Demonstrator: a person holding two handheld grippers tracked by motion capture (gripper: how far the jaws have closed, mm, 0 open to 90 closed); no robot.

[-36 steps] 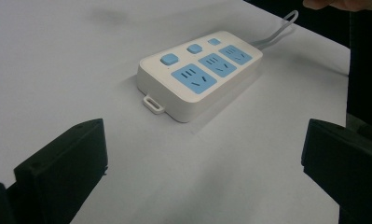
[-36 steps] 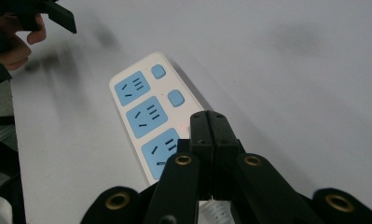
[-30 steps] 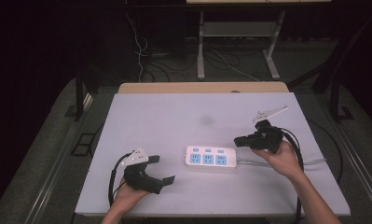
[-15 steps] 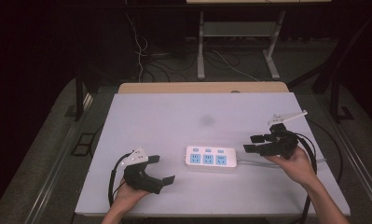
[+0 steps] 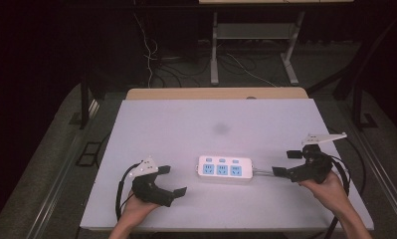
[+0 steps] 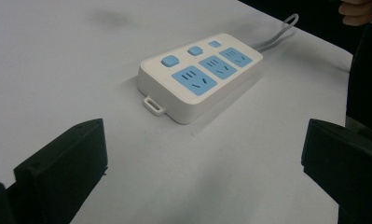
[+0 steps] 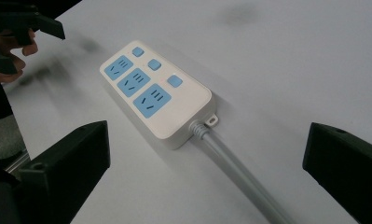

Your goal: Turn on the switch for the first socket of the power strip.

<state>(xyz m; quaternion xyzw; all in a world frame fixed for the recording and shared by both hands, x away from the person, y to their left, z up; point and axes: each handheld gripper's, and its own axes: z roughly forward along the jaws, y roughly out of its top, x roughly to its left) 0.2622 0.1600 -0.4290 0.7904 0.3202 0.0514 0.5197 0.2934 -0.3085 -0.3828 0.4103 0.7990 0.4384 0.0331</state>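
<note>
A white power strip (image 5: 224,169) with three blue sockets lies flat at the front middle of the white table (image 5: 211,119). Its grey cable (image 5: 263,173) runs right toward my right gripper (image 5: 284,163). That gripper's jaws have just been opening and now stand wide. In the right gripper view the strip (image 7: 153,95) lies ahead and the cable (image 7: 235,170) passes along the table between the jaws of the right gripper (image 7: 204,156), untouched. My left gripper (image 5: 173,180) rests open left of the strip. The left gripper view has the strip (image 6: 202,77) beyond the empty left gripper (image 6: 202,156).
A faint dark smudge (image 5: 220,128) marks the table's middle. Behind the table's wooden back edge (image 5: 216,93) are desk legs and loose cables on the floor. The other hand with its gripper (image 7: 16,28) appears at the upper left of the right gripper view.
My right gripper has drawn back to the right, away from the strip's cable end, and its jaws have opened. The strip and the left gripper have stayed put.
</note>
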